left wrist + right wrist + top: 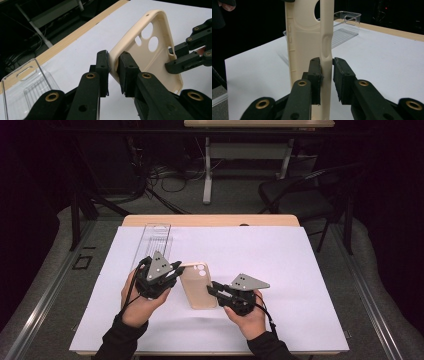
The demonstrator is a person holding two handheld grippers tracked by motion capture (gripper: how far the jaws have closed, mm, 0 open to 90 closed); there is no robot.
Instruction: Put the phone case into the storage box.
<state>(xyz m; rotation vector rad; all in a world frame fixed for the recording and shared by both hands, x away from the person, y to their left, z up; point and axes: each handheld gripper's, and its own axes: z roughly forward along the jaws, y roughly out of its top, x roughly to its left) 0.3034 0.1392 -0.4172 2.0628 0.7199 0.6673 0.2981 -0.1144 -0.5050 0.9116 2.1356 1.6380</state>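
White paper covers the table (300, 270); on it I hold the cream soft phone case (198, 287) (camera holes away from me), left gripper (113, 72) clamped on its corner, right gripper (327, 75) loosely straddling its side rail.

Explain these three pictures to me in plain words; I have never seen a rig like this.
A person holds two hand-held black two-jaw clamps. One picture looks down from above the table; the other two come from cameras riding on each clamp, looking along its jaws. On the white sheet covering the table lies a clear plastic packaging tray. The left gripper pinches the rim of a cream-coloured soft phone case. The right gripper straddles its opposite edge, one pad touching and a small gap at the other.
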